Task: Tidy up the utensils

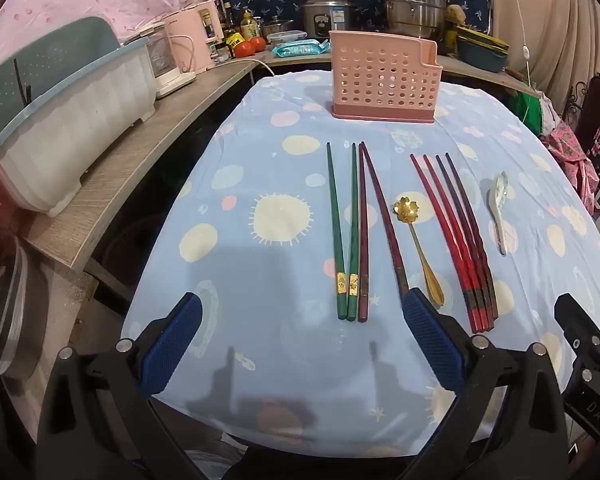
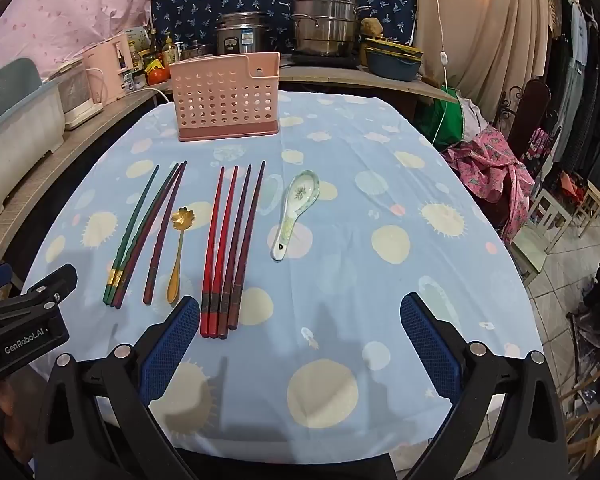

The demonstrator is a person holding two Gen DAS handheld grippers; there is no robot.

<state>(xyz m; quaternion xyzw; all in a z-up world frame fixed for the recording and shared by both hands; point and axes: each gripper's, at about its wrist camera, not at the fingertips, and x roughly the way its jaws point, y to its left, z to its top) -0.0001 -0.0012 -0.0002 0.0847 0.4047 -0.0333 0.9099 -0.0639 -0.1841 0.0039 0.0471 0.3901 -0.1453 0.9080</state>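
Note:
A pink perforated utensil holder [image 1: 383, 76] [image 2: 224, 98] stands empty at the far end of the table. In front of it lie two green chopsticks [image 1: 344, 232] [image 2: 134, 224], two dark red chopsticks [image 1: 375, 216] [image 2: 162, 236], a gold flower spoon [image 1: 417, 244] [image 2: 178, 248], a bundle of several red and dark chopsticks [image 1: 455, 240] [image 2: 228, 248] and a ceramic spoon [image 1: 499, 212] [image 2: 294, 212]. My left gripper [image 1: 300, 312] is open and empty above the near ends of the green chopsticks. My right gripper [image 2: 300, 316] is open and empty, right of the red bundle.
The table has a light blue dotted cloth [image 1: 268, 264] [image 2: 399, 208]. A grey-white dish rack [image 1: 60, 128] and pink appliances [image 1: 192, 40] stand on the wooden counter at left. Steel pots [image 2: 323, 20] stand behind the holder. Chairs and clothes [image 2: 499, 160] crowd the right side.

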